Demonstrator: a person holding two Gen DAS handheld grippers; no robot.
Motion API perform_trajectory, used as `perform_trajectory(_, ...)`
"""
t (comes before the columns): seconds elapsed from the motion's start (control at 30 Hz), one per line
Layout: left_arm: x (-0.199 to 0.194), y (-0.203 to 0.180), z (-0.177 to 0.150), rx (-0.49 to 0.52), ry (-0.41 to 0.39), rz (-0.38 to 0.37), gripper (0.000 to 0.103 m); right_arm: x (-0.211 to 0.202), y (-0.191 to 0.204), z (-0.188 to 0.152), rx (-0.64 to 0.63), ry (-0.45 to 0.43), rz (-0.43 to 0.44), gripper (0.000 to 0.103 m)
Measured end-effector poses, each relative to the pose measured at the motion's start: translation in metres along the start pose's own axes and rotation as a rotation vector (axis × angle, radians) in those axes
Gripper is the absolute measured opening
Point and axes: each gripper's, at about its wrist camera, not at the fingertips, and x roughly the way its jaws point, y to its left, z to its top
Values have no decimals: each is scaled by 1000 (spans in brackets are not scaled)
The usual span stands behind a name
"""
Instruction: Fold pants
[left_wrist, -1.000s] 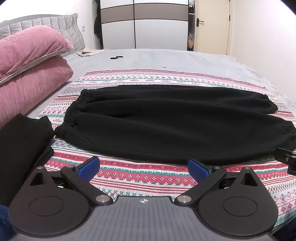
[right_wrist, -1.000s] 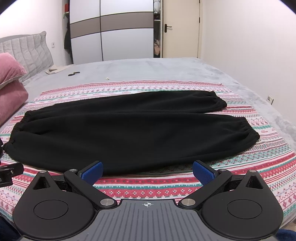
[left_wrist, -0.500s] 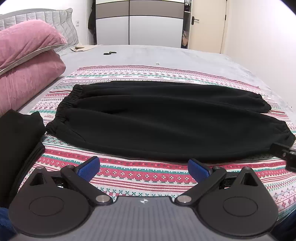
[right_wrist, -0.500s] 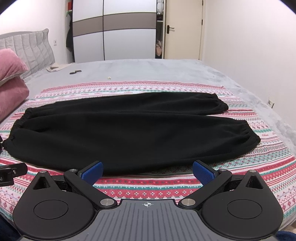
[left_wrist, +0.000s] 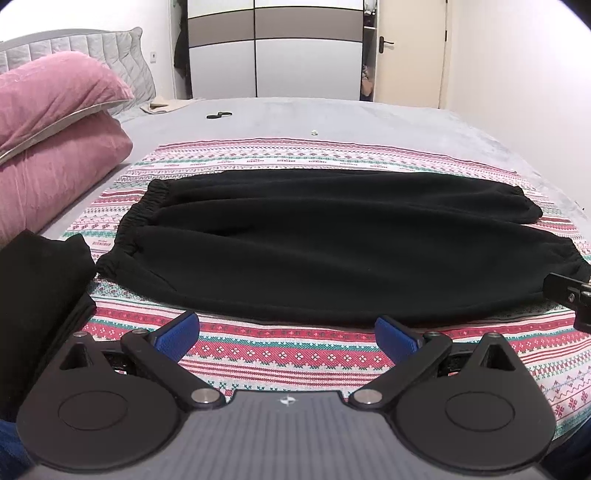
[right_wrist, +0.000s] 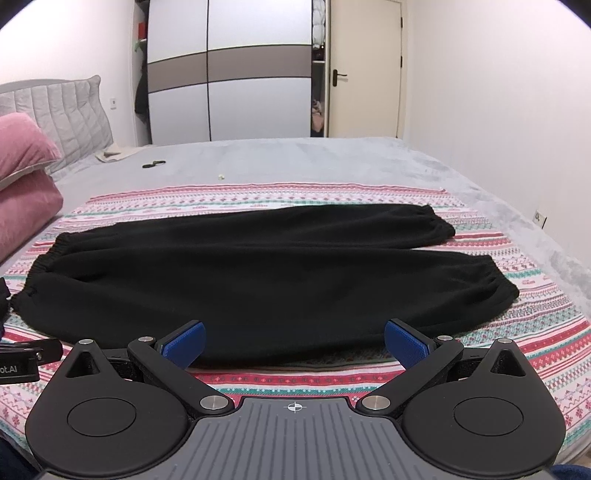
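Black pants (left_wrist: 332, 243) lie flat and spread lengthwise on a striped patterned blanket (left_wrist: 295, 354) on the bed, waistband to the left, both cuffed legs to the right. They also show in the right wrist view (right_wrist: 258, 273). My left gripper (left_wrist: 287, 336) is open and empty, just short of the pants' near edge. My right gripper (right_wrist: 294, 341) is open and empty, its blue pads (right_wrist: 404, 343) at the near edge of the pants. Part of the right gripper (left_wrist: 570, 295) shows at the right edge of the left wrist view.
A folded black garment (left_wrist: 37, 291) lies at the left beside the waistband. Pink pillows (left_wrist: 55, 122) are stacked at the far left. A small black item (left_wrist: 218, 115) lies on the grey bedcover (left_wrist: 332, 118). A wardrobe (right_wrist: 229, 74) and door (right_wrist: 364, 70) stand behind.
Both grippers have shifted slightly; the views tilted and the pants sit a little lower in the frame. Both jaws stay open. The pants have not moved.
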Motion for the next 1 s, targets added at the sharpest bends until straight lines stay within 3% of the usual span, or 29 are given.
perform_trajectory(0.33, 0, 2, 0, 1, -11, -11, 103, -6, -1, -5, -1, -69, -16, 103)
perform_trajectory(1.0, -1, -1, -3, 24, -28, -25, 103, -5, -2, -6, -21, -57, 19, 103)
